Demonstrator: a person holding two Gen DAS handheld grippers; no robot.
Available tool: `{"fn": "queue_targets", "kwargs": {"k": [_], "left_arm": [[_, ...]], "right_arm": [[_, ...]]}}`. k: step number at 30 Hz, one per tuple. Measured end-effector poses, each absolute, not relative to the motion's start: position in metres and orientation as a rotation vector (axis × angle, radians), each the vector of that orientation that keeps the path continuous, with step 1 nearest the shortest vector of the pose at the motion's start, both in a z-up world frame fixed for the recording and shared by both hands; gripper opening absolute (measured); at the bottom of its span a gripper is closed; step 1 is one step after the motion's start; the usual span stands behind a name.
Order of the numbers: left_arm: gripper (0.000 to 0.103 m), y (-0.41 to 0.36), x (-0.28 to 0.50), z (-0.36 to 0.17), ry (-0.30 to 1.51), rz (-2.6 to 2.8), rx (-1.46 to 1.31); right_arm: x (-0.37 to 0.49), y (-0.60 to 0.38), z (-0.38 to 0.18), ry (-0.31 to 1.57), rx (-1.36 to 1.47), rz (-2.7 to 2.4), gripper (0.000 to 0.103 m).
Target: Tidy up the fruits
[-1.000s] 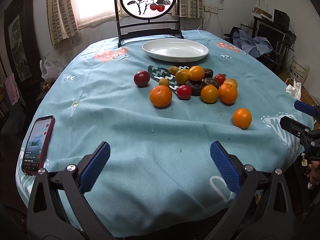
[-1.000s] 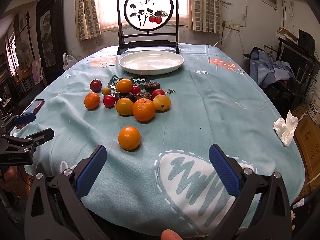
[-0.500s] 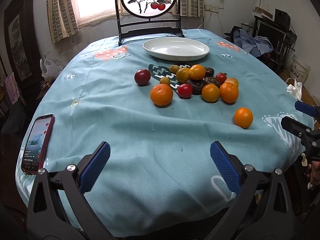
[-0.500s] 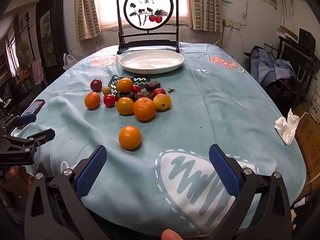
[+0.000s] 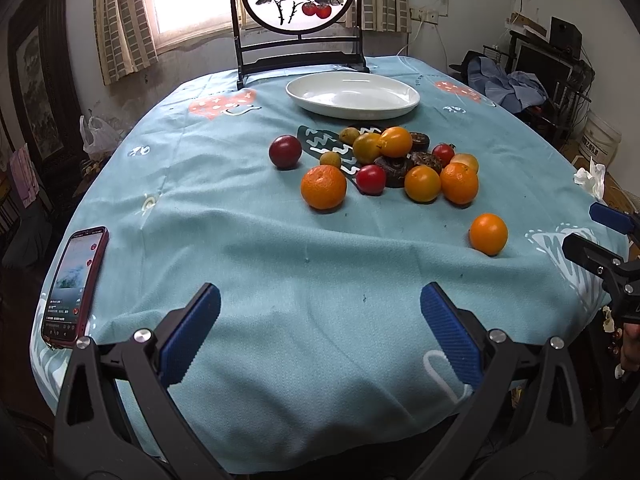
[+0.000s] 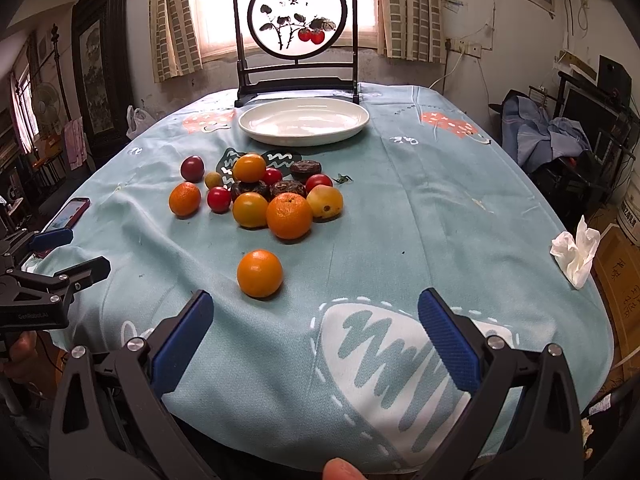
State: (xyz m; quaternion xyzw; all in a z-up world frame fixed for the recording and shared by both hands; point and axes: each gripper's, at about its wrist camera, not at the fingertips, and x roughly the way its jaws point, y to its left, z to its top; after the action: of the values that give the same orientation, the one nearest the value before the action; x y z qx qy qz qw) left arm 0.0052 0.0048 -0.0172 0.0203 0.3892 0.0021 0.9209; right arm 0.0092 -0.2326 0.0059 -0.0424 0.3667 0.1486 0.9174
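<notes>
Red-cased phone (image 5: pixel 76 284) hangs over the tablecloth's (image 5: pixel 248 240) left edge. Left gripper (image 5: pixel 320 322) gapes empty; fruit pile (image 5: pixel 384 164) partly hides dark fruits, before the white plate (image 5: pixel 352 94). Lone orange (image 6: pixel 259 273) sits apart; right gripper (image 6: pixel 316 328) gapes empty too.

Setting: a lived-in home room. Round bench under a teal patterned tablecloth (image 6: pixel 400 208); curtained window (image 6: pixel 224 4) behind; a framed round painted screen (image 6: pixel 297 20) standing on the bench; dark-framed picture (image 6: pixel 98 76) on the wall; clothes heap (image 6: pixel 540 128) and electronics at the side; phone (image 5: pixel 74 280) at the cloth's edge.
</notes>
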Motion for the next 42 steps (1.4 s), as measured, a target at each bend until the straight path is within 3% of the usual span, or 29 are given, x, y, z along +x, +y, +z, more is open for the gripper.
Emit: {"fn": "queue_targets", "kwargs": {"k": [19,22,33,36,42], "left_arm": [[0.101,0.008,0.016,-0.031,0.854,0.007,0.030],[0.101,0.013,0.021,-0.036,0.865,0.009,0.021],[0.101,0.038,0.043,-0.047,0.883,-0.007,-0.044],[0.101,0.046,0.058,-0.043,0.882,-0.029,-0.081],[0.099,0.052,0.099,-0.033,0.856,-0.075,-0.108]], "right_arm": [[0.015,-0.218,-0.015,0.782,-0.067,0.417,0.100],[0.021,-0.211,-0.020,0.775,-0.065,0.443,0.088],[0.060,-0.194,-0.049,0.822,-0.043,0.468,0.060],[0.064,-0.193,-0.052,0.824,-0.023,0.490,0.041],[0.060,-0.196,-0.053,0.798,0.004,0.522,0.038]]}}
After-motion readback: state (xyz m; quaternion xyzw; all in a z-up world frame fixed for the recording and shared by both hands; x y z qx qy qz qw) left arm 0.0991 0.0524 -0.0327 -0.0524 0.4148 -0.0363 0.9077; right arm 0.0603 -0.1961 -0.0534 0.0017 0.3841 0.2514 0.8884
